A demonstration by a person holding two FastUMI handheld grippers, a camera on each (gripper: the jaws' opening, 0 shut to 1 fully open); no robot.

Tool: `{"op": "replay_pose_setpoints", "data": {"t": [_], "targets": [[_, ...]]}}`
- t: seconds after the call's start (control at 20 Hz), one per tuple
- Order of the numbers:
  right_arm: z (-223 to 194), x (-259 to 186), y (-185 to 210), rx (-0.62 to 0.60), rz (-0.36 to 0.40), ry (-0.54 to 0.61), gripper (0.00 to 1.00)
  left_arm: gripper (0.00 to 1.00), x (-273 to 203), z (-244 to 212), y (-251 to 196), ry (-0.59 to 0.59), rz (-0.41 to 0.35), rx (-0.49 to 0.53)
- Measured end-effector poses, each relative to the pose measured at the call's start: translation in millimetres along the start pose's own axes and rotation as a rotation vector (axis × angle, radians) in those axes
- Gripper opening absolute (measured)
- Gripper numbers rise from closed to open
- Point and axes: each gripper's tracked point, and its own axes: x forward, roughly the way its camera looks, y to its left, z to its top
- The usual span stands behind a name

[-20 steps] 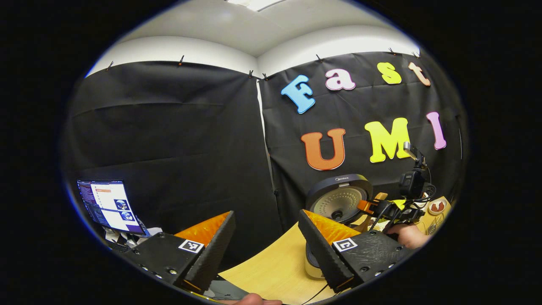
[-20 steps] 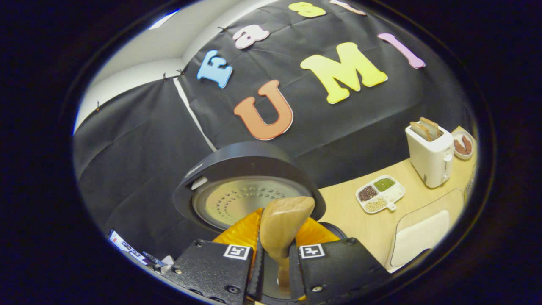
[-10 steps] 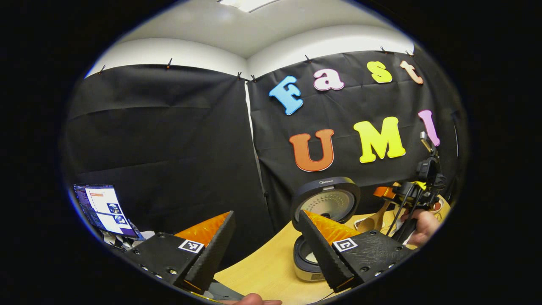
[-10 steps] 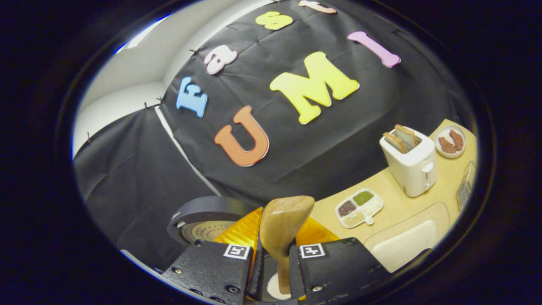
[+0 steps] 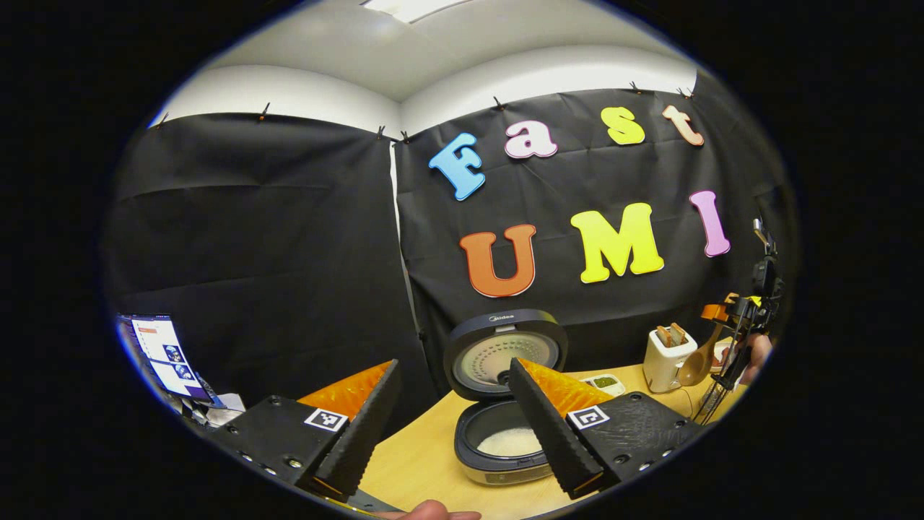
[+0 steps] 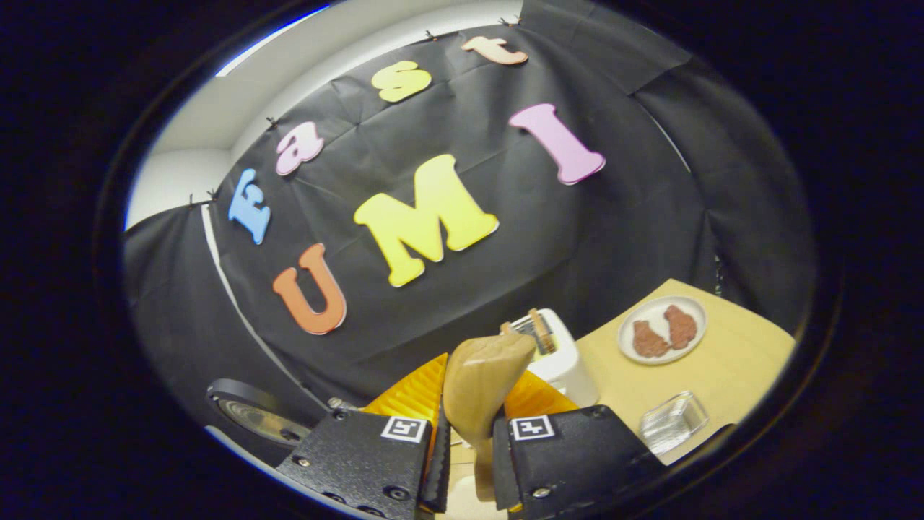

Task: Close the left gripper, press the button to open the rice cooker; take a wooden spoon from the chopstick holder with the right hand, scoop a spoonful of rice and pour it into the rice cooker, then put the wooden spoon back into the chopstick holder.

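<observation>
Wooden bench point(image 5: 433, 451) carrying the rice cooker point(image 5: 498, 451), taken here as the landmark. The cooker stands open, its round lid point(image 5: 504, 354) raised upright behind the pot, with white rice point(image 5: 509, 442) lying in the inner pot. To the right of the cooker, near the wall, stands a white toaster point(image 5: 668, 357) holding bread slices; between toaster and cooker lies a small divided tray point(image 5: 603, 383) of grains. Well to the left of the cooker, a laptop point(image 5: 162, 354) sits with its screen lit. Beyond the toaster on the side away from the cooker are a white plate point(image 6: 660, 329) with two brown pieces and a clear container point(image 6: 673, 421). Left tool point(image 5: 451, 426): jaws spread wide, holding nothing, in front of the cooker. Right tool point(image 6: 465, 448): jaws closed narrowly on the handle of the wooden spoon point(image 6: 482, 383), bowl end up, raised beside the toaster, well right of the cooker.
</observation>
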Motion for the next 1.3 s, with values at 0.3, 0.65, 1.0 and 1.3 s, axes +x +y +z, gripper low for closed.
{"op": "replay_pose_setpoints", "data": {"t": [0.3,0.65,1.0,1.3], "targets": [[25,-3,-114,-0.037,-0.121,-0.022,0.29,0.95,0,6,-36,-0.005,-0.03,0.02],[-8,6,-171,-0.014,-0.173,0.022,0.3,0.95,-2,7,-61,-0.001,-0.054,0.04],[-45,15,-184,-0.05,-0.193,0.072,0.3,0.95,3,4,-64,0.006,-0.053,0.054],[-64,12,-204,-0.036,-0.224,0.087,0.3,0.95,5,-1,-68,0.014,-0.062,0.075]]}}
